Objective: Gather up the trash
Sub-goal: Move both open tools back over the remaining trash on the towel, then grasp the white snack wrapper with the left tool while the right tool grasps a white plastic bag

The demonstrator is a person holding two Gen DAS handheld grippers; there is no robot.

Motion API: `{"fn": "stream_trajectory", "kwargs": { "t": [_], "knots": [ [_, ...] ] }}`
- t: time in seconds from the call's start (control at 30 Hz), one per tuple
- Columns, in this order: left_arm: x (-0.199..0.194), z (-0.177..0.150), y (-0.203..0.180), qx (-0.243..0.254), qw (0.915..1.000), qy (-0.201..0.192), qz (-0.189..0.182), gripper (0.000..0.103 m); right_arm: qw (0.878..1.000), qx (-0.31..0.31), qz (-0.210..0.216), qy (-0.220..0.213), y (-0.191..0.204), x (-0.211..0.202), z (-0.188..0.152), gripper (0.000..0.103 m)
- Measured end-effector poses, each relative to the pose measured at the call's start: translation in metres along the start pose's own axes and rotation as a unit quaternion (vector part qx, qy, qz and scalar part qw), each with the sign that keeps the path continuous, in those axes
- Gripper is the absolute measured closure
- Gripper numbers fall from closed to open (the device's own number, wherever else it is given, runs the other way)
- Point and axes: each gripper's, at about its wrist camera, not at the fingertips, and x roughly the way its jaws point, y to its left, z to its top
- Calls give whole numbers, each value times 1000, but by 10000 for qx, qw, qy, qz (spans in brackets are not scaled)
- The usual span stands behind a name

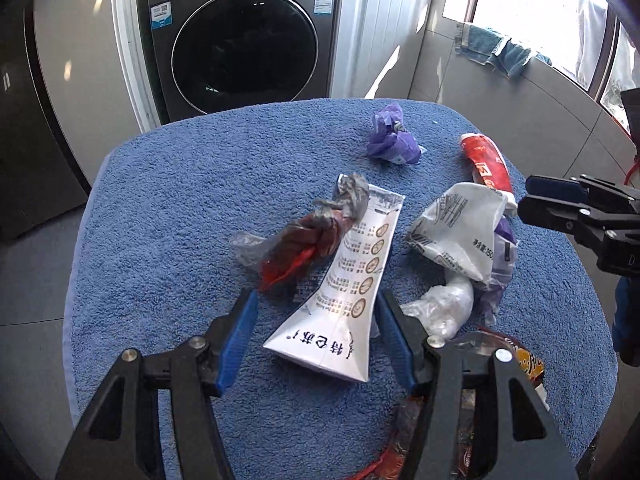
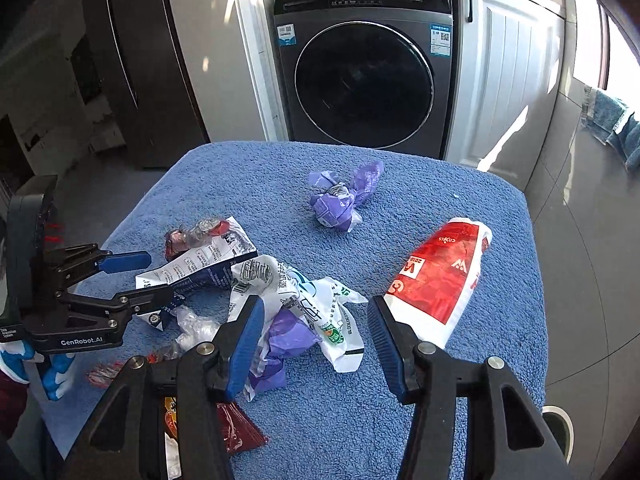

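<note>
A flat white pouch (image 1: 344, 280) with printed text and round emblems lies lengthwise on the blue towel; a twisted red-and-clear wrapper (image 1: 304, 232) rests against its left edge; a crumpled white bag (image 1: 460, 228) sits to the right over purple plastic; a purple wad (image 1: 390, 136) lies farther back, apart; a red-and-white packet (image 2: 438, 276) lies at the far right.

black linkages, blue ribbed fingers (image 1: 236, 330), silver screws

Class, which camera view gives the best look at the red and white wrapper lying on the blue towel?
The right wrist view: the red and white wrapper lies large, near and unobstructed. The left wrist view shows it small and far off, its near end hidden behind a crumpled white bag.
</note>
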Motion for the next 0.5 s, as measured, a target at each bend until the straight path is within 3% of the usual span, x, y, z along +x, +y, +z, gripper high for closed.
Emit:
{"fn": "stream_trajectory", "kwargs": {
  "t": [0.1, 0.17, 0.2, 0.27, 0.5],
  "knots": [
    [7, 0, -1, 41, 9999, 58, -156, 44, 9999, -94, 55, 127, 5, 16, 10, 52],
    [10, -1, -2, 48, 9996, 101, -264, 48, 9996, -158, 77, 214, 7, 24, 14, 60],
    [12, -1, -2, 79, 9995, 128, -276, 56, 9994, -183, 97, 280, 8, 28, 16, 70],
    [13, -2, -4, 158, 9995, 132, -258, 56, 9988, -229, 167, 400, 8, 34, 16, 81],
    [-1, -2, -11, 279, 9993, -79, -228, 65, 9981, -416, 187, 411, 15, 31, 13, 94]
  ]
}}
